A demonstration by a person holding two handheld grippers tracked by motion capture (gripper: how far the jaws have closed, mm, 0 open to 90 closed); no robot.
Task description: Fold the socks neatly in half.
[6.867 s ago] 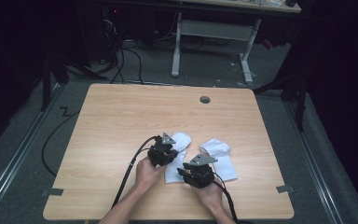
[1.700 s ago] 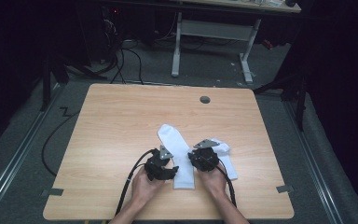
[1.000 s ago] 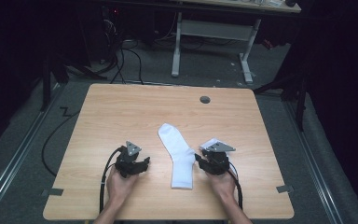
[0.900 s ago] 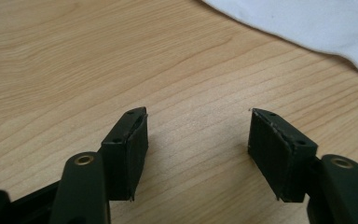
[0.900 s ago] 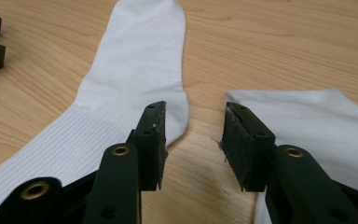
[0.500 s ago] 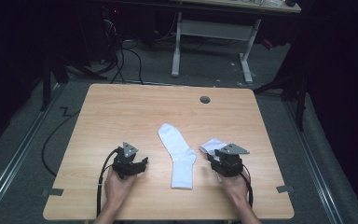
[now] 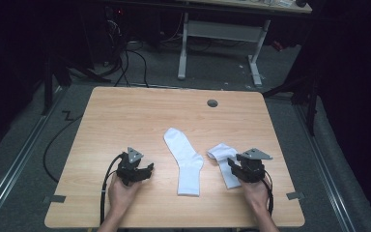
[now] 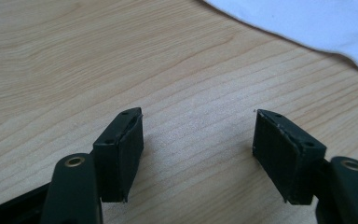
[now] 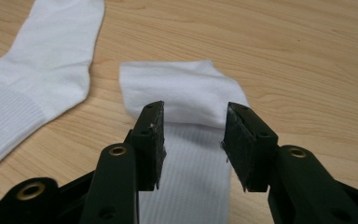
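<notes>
Socks flat on worktop, both grippers empty

Worktop (image 7: 125, 111) is light wood-grain, rectangular, with a small round grey grommet (image 7: 212, 103) near the far edge.

Long white fabric sock (image 7: 186, 162), laid out flat, sits at centre of the worktop: toe end points to the far left, ribbed cuff lies toward the person. In the right gripper view it runs along the left side (image 9: 32, 88), ribbed cuff nearest the camera.

Second white fabric sock (image 7: 224, 162) lies just right of the first one, apart from it, with bare wood between them. It is folded over: smooth part doubled back on top of the ribbed part, as the right gripper view shows (image 9: 186, 100).

Left gripper (image 7: 147, 170): black, two-jaw, held in the person's left hand (image 7: 121, 191), low over bare wood, left of the long sock and clear of it. Jaws stand wide apart and have just been opening; only wood grain shows between them in the left gripper view (image 8: 198, 140). An edge of the long sock shows at the top right corner there (image 8: 307, 23).

Right gripper (image 7: 231, 165): black, held in the right hand (image 7: 256, 193), sits over the near part of the folded sock. Jaws are partly apart, have just been opening, and straddle the ribbed section right at the fold (image 9: 193, 140). Pads are not pressing the fabric; the sock lies flat on the worktop between them.

Black cables trail from both grippers back along the forearms.
</notes>
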